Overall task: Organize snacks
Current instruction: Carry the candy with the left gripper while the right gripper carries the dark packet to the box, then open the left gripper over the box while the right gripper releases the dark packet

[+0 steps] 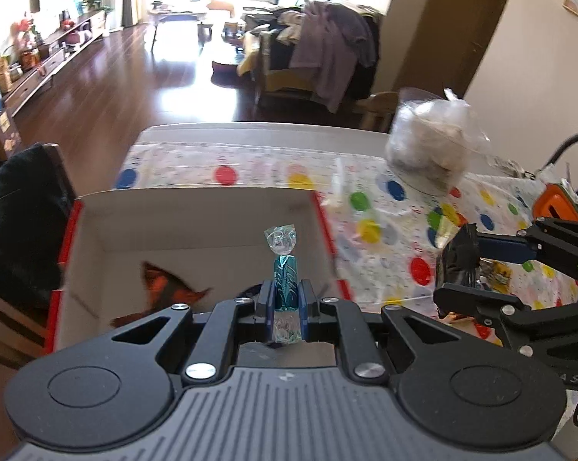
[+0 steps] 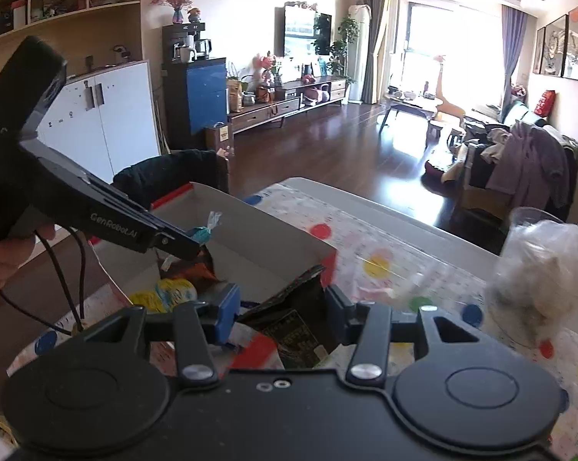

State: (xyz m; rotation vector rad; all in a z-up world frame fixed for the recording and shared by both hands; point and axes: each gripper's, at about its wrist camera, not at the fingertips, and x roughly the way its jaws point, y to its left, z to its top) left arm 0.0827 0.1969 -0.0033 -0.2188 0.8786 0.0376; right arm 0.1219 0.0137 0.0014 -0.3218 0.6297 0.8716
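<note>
Left wrist view: teal twist-wrapped candy pinched upright over box.

Readable in the right wrist view: "GenRobot.AI" in pale letters along the arm of the left tongs, and "DAS" higher up on its handle, cut by the frame edge. In the left wrist view, only "AS" visible on the body of the right tongs. Script on the teal candy and print on the dark packet too blurred to read.
</note>
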